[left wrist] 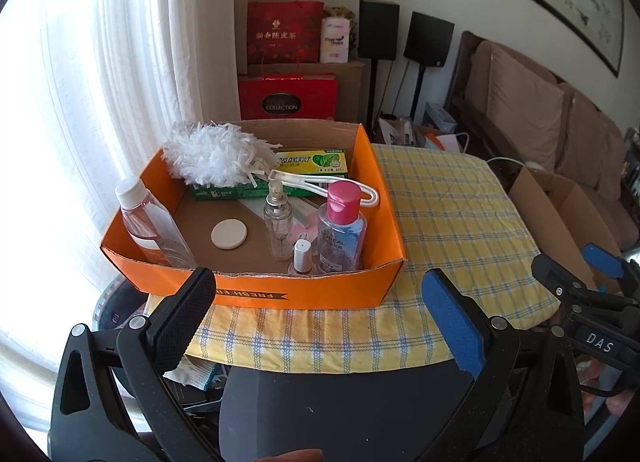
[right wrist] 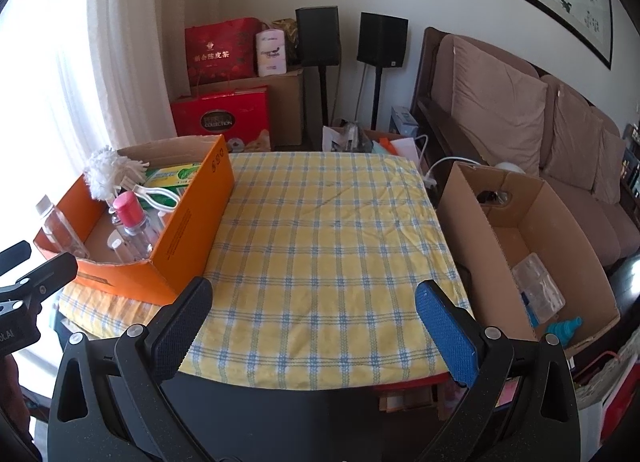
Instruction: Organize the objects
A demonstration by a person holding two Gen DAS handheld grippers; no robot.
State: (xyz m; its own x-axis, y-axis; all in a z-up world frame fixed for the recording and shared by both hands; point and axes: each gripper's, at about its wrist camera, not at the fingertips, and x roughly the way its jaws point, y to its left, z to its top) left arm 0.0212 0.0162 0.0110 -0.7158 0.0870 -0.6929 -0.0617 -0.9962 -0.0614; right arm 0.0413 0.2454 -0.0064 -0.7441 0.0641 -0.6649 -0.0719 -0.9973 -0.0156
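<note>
Both sets of jaws released, nothing held. Orange box (left wrist: 256,290) just ahead of left gripper (left wrist: 320,314), holding duster (left wrist: 208,154), bottles, toothpaste carton. Tabletop (right wrist: 320,230) ahead of right gripper (right wrist: 316,326) bare. Judgement: organizing looks near done or finished.

1. Left gripper (left wrist: 318,298): jaws spread wide, nothing between them; black pad on one finger, blue pad on the other (left wrist: 454,326)
2. Right gripper (right wrist: 314,308): jaws spread wide as well, nothing held; same black and blue pads (right wrist: 446,332)
3. Both held level, side by side, pointing forward
4. Right gripper (left wrist: 588,274) also visible at the right edge of the left wrist view; left gripper (right wrist: 24,266) at the left edge of the right wrist view
</note>
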